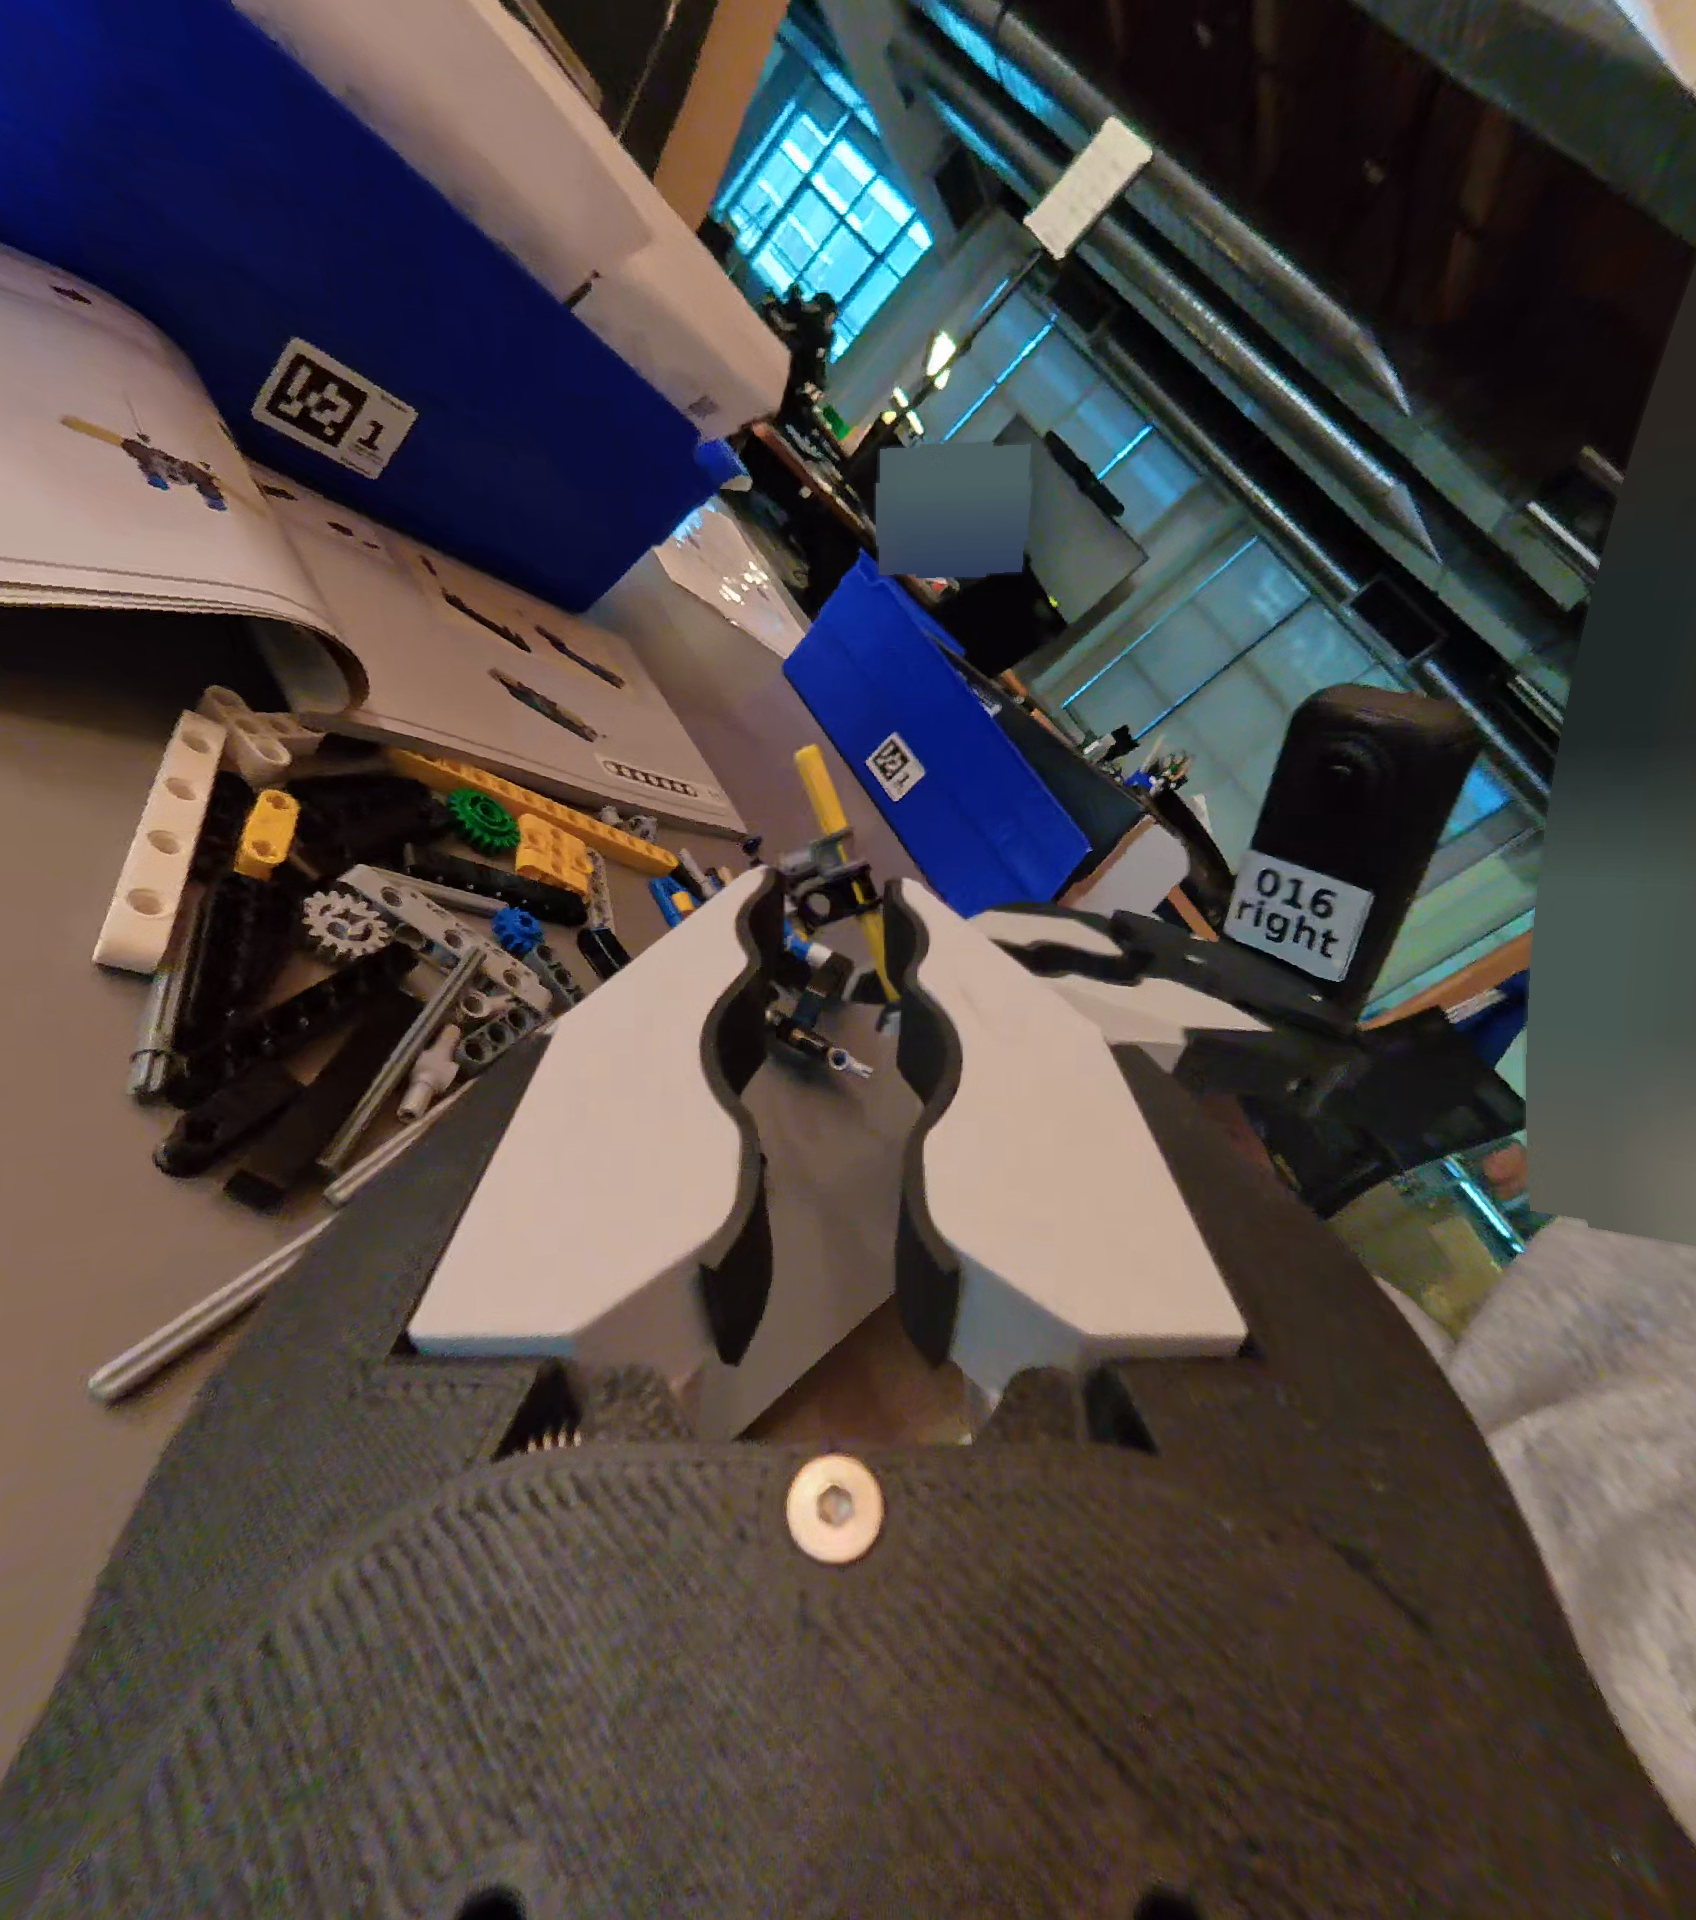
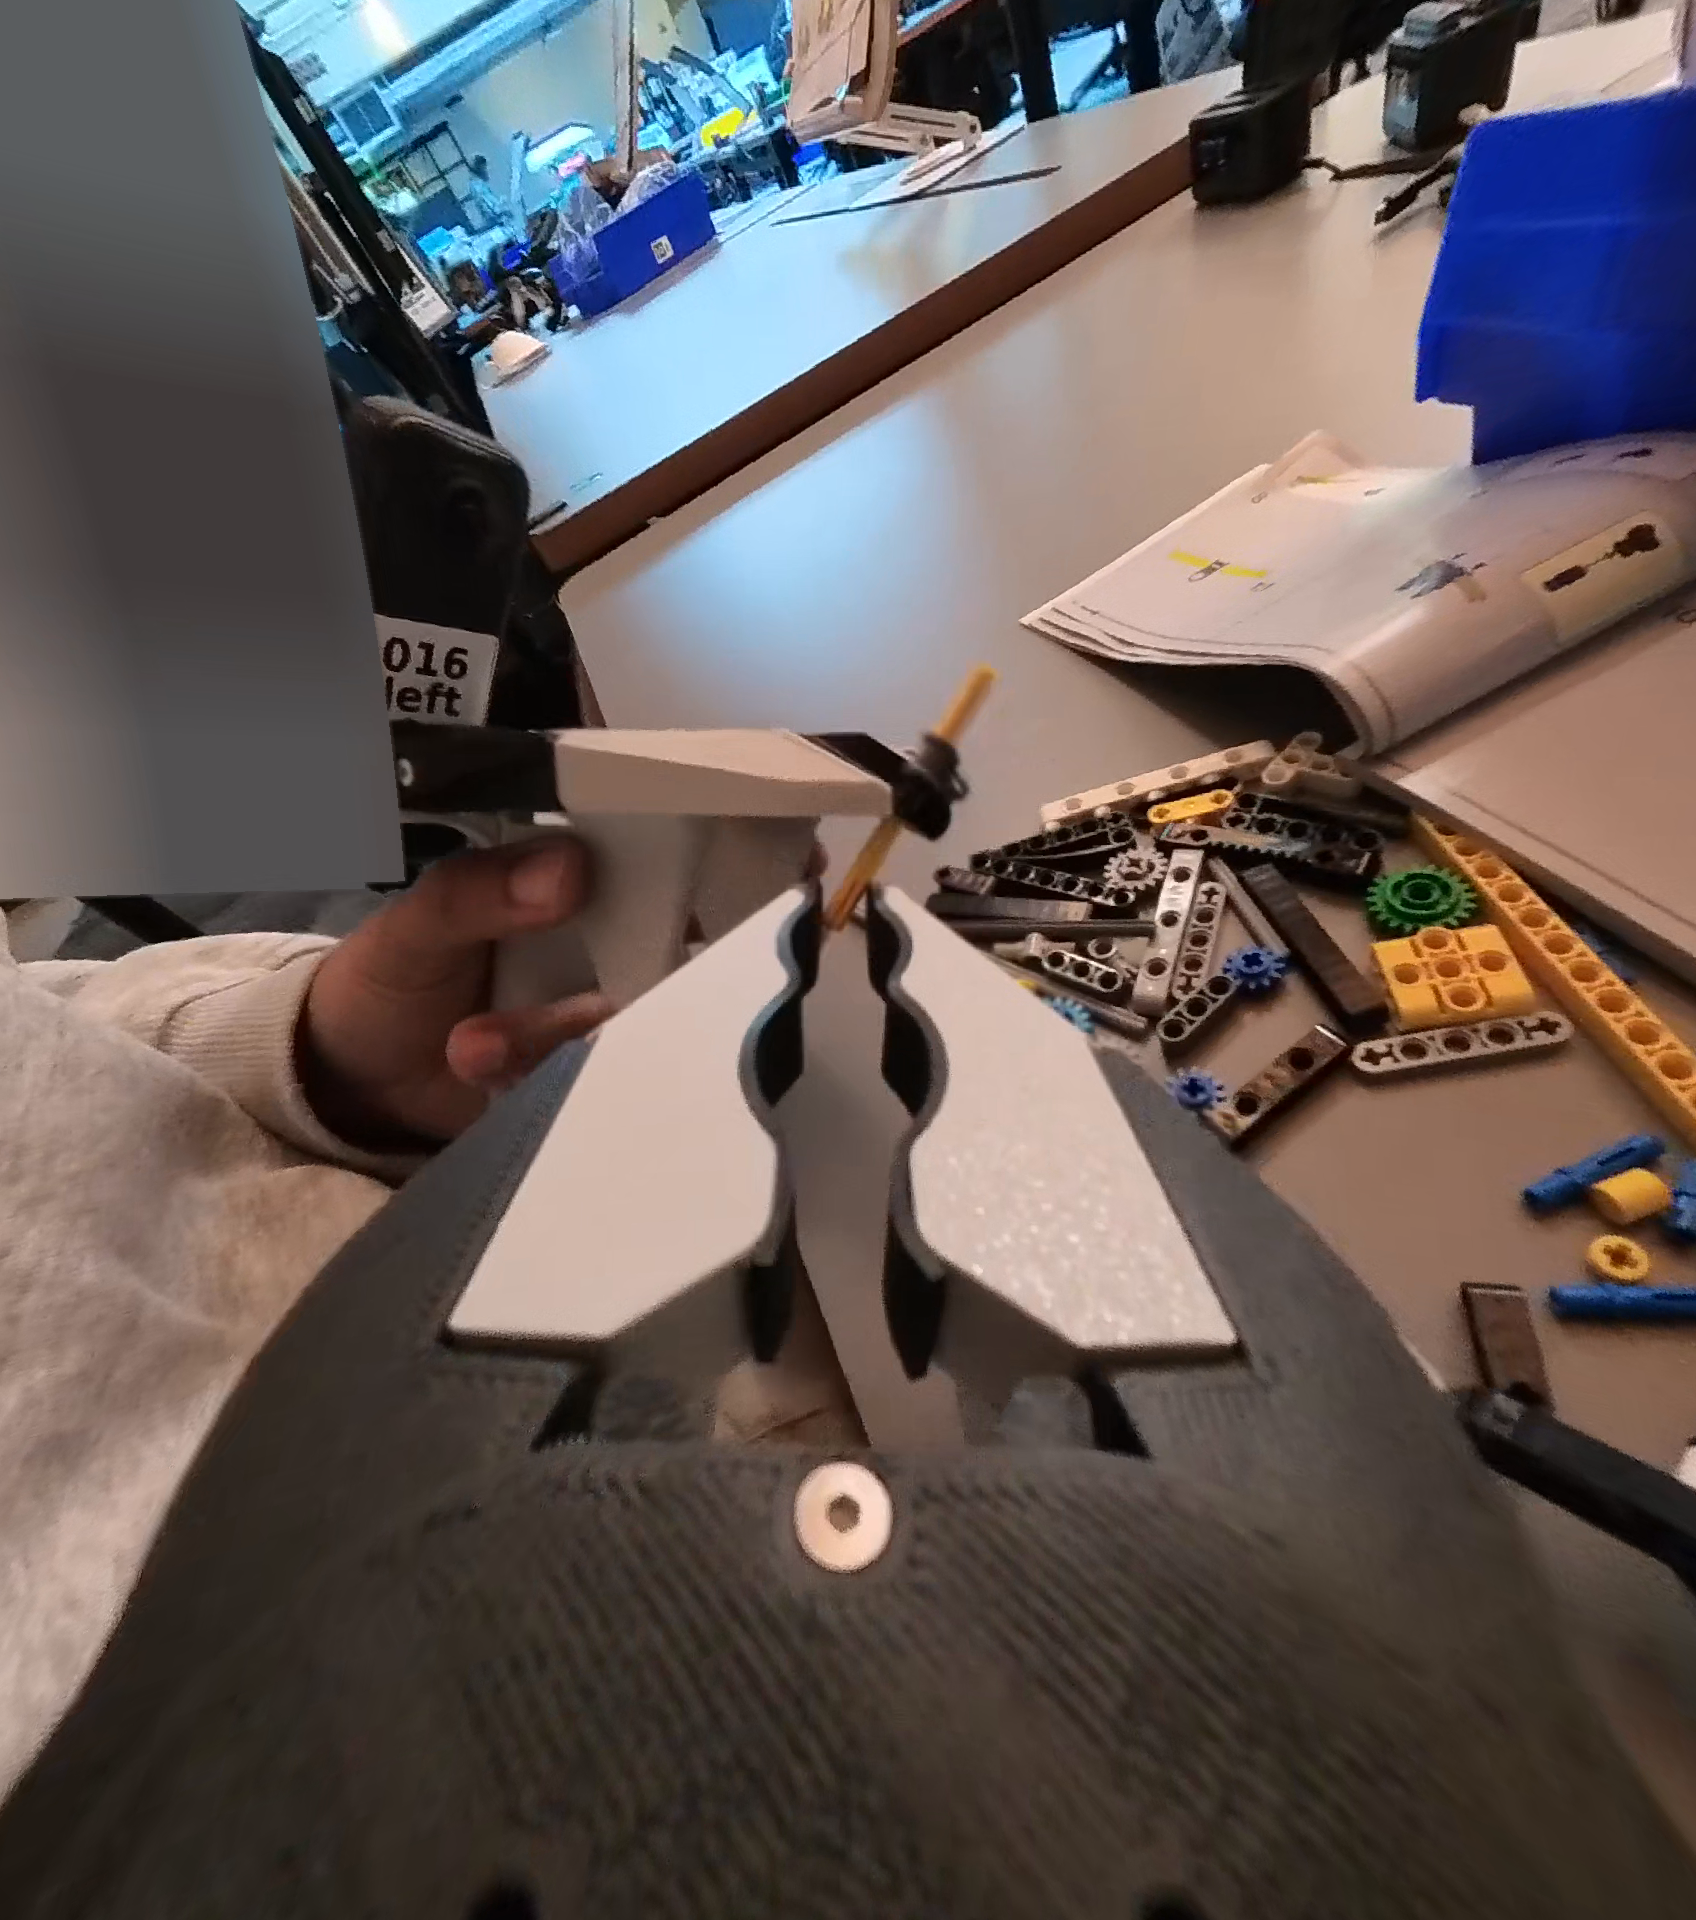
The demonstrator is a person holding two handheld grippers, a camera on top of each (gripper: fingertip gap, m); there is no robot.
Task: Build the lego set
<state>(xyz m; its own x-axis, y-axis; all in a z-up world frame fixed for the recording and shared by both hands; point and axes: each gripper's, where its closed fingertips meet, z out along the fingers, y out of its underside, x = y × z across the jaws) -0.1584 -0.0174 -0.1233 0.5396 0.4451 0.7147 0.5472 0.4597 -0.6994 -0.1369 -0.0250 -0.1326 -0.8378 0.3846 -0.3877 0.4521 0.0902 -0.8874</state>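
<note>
My left gripper (image 1: 836, 888) is shut on a small black connector (image 1: 823, 902) with a yellow axle (image 1: 828, 805) running through it, held above the table. In the right wrist view the left gripper (image 2: 891, 790) comes in from the left, level, with the connector (image 2: 927, 798) at its tip and the axle (image 2: 963, 701) slanting up and down through it. My right gripper (image 2: 839, 902) is closed on the axle's lower end. It also shows in the left wrist view (image 1: 1062, 940), coming in from the right.
A pile of loose beams, gears and pins (image 2: 1291, 935) lies on the grey table (image 2: 927, 468), also in the left wrist view (image 1: 356, 914). An open instruction booklet (image 2: 1446, 582) and a blue bin (image 2: 1633, 260) stand behind it. A grey rod (image 1: 200, 1320) lies near the left gripper. A person's hand (image 2: 428, 987) holds the left gripper. Only a small space, under 4 cm, lies between the two pairs of fingers.
</note>
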